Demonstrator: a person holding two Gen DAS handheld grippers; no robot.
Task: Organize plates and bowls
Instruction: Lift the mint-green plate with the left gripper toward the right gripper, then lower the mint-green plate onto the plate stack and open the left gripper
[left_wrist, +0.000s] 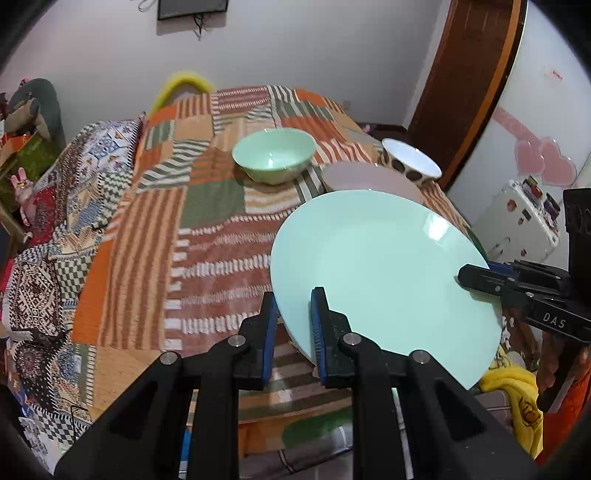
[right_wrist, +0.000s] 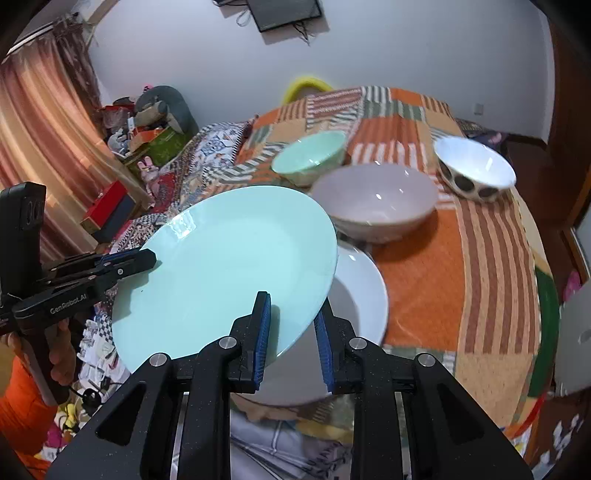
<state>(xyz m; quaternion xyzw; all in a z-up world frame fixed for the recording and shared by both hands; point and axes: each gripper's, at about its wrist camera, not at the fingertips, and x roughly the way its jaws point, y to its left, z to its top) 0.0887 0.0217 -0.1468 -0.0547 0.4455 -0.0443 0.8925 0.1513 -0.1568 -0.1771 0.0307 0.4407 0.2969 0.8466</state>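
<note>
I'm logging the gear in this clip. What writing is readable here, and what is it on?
"DAS": on the right tool, seen from the left camera.
"GenRobot.AI": on the left tool, seen from the right camera.
Fridge stickers: too small to read.
Plates and bowls: no writing.

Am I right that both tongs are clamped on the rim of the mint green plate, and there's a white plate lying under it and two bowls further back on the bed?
Not quite: there are three bowls, not two. The right wrist view shows a green bowl, a pinkish bowl and a spotted white bowl. The rest holds: left tongs and right tongs clamp the mint green plate over the white plate.
</note>
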